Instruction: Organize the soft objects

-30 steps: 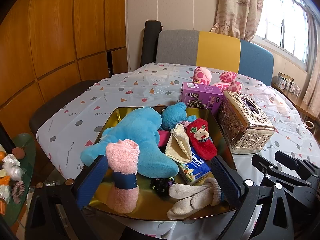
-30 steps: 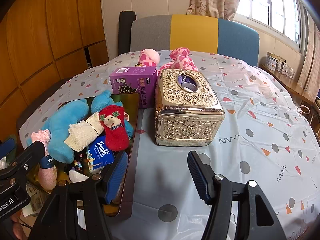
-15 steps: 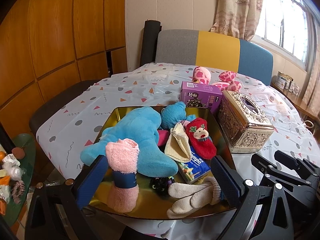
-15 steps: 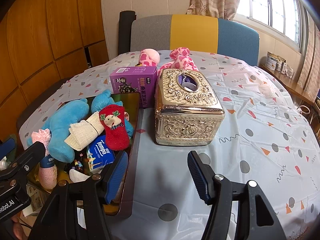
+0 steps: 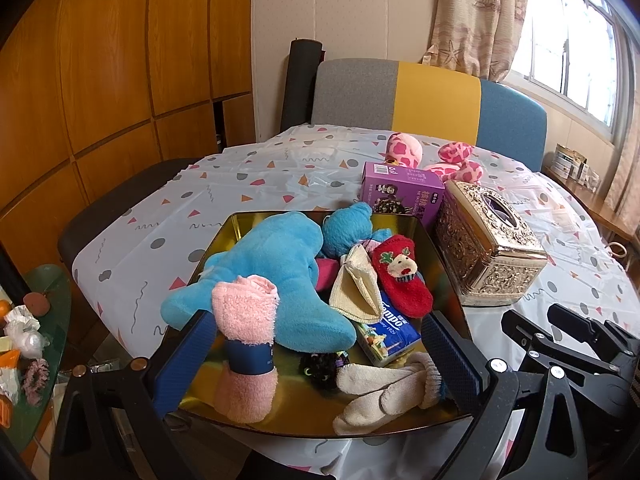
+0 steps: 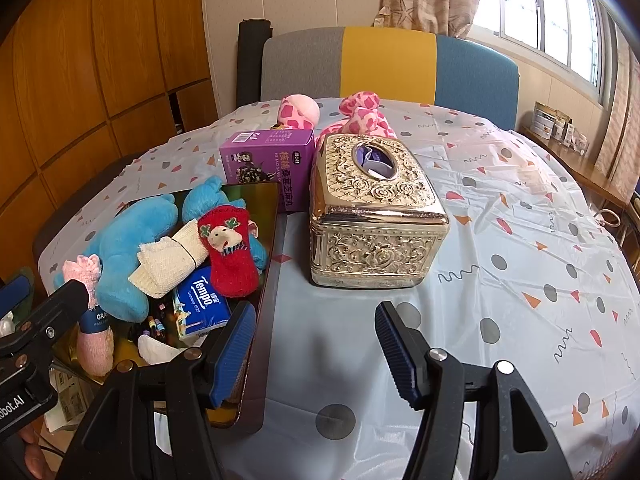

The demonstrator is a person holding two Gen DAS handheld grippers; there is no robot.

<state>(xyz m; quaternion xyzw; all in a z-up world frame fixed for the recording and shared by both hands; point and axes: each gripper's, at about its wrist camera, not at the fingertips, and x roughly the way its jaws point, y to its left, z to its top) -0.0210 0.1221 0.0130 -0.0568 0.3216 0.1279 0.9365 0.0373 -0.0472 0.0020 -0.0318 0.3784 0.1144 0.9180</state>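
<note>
A gold tray point(image 5: 224, 236) sits at the near edge of the tabletop point(image 6: 500, 280), which is covered in a white cloth printed with dots and triangles. Heaped in the tray are the soft things: a large blue plush toy point(image 5: 276, 280), a rolled pink sock point(image 5: 246, 344) with a dark paper band, a red sock point(image 5: 400, 276) with a small animal face, a folded cream cloth point(image 5: 356, 288), and a pair of cream gloves point(image 5: 384, 392) at the front. A blue tissue pack point(image 5: 390, 334) lies among them, and something small and dark beside it — too tangled to name for sure.

The left gripper point(image 5: 320, 360) hangs over the tray's near edge with its jaws wide apart and nothing pressed between the pads. The right gripper point(image 6: 314, 344) hovers above bare cloth just right of the tray, jaws likewise apart and empty.

Just right of the tray stands an ornate gold tissue box point(image 6: 372, 216), a purple carton point(image 6: 268, 164) close beside it. Behind those lies a pink spotted plush toy point(image 6: 360, 114), outside the tray.
</note>
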